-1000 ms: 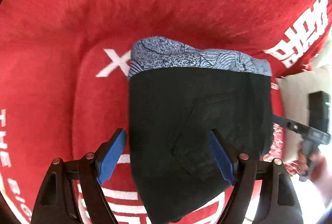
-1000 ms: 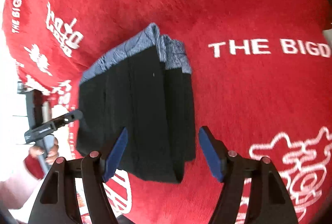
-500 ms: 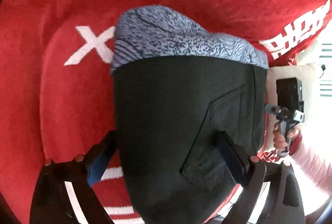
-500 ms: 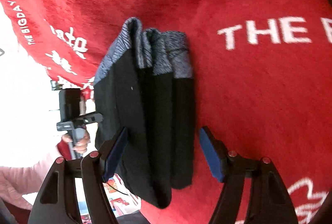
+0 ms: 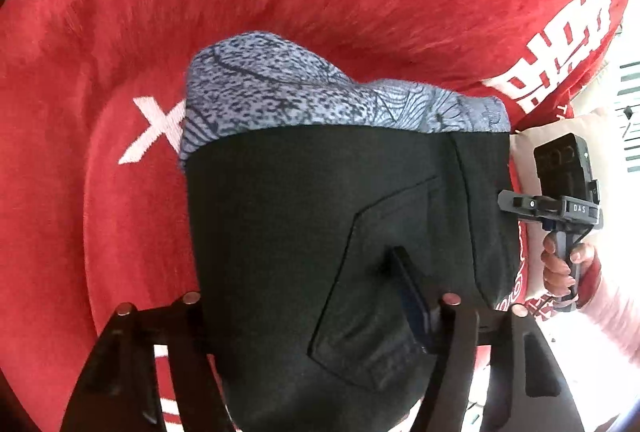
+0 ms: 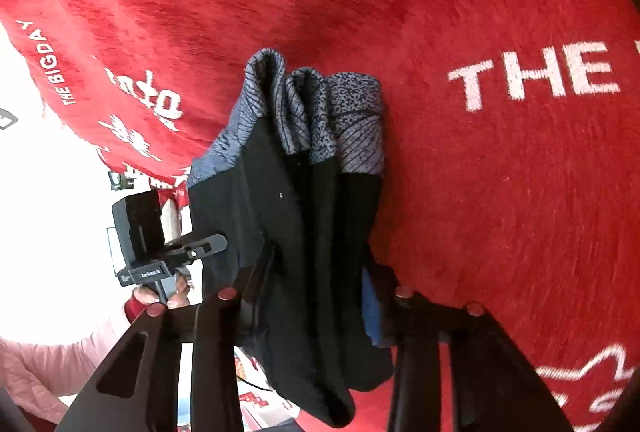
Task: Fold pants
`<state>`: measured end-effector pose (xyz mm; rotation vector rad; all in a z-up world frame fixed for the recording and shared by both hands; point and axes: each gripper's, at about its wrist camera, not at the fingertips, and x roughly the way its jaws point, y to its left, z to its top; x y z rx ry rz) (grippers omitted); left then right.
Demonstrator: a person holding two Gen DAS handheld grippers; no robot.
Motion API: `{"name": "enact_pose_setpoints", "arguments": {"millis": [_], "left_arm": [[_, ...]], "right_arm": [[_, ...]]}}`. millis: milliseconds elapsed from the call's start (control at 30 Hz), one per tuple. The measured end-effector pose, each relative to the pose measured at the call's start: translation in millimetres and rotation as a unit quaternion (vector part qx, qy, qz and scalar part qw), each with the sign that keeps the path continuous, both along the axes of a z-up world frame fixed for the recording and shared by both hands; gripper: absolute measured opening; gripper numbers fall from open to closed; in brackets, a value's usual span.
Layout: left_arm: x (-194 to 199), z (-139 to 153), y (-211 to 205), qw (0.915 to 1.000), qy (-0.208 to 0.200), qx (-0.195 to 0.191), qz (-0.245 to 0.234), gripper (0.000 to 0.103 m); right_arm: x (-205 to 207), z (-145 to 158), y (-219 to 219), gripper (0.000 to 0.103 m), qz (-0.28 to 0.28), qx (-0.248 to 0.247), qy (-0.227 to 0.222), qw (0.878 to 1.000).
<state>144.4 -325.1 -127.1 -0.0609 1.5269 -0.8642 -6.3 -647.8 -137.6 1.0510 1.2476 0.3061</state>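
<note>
Both of my grippers have closed in on the folded pants since a second ago, when their blue pads stood wide apart on either side of the cloth.

Nearest the left wrist camera, my left gripper (image 5: 316, 316) is clamped on the pants (image 5: 320, 232): its right blue pad presses into the black fabric beside the stitched back pocket (image 5: 372, 292), and its left finger is hidden behind the bundle. The cloth fills most of this view. Past the fingers, the black panel ends in a grey-blue patterned waistband (image 5: 320, 95), which lies farthest from me. Beyond the right edge of the bundle I see my other hand (image 5: 564, 268) gripping the handle of the right gripper's body, with a cream cushion (image 5: 528, 151) behind it.

From the right wrist camera, my right gripper (image 6: 316, 280) is pinched on the same pants (image 6: 304, 232), seen here edge-on as several stacked black layers. One blue pad (image 6: 370, 308) shows against the right side of the stack; the other finger is pressed against the left side. The layers fan out at the far end into the patterned waistband (image 6: 320, 111). To the left, my left hand (image 6: 160, 292) holds its gripper handle.

Under and beyond everything spreads a red blanket (image 6: 500, 191) with white lettering, including "THE" and "THE BIGDAY". I cannot tell whether the bundle touches it or is lifted off.
</note>
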Motion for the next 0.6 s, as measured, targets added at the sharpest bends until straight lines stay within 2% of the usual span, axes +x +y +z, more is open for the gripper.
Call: {"name": "enact_pose_setpoints", "arguments": {"millis": [200, 400, 600], "left_arm": [[-13.2, 20.6, 10.5, 1.0000, -0.001, -0.009, -0.003, 0.065], [-41.3, 40.3, 28.9, 0.9999, 0.002, -0.014, -0.004, 0.065], [-75.2, 47.0, 44.9, 0.9999, 0.013, -0.006, -0.007, 0.065]], "right_arm": [[-11.2, 17.9, 8.0, 0.038, -0.001, 0.005, -0.002, 1.000], [-39.9, 36.3, 24.8, 0.038, -0.008, 0.014, 0.001, 1.000], [-79.3, 46.0, 46.5, 0.038, -0.020, 0.024, 0.010, 0.999]]}}
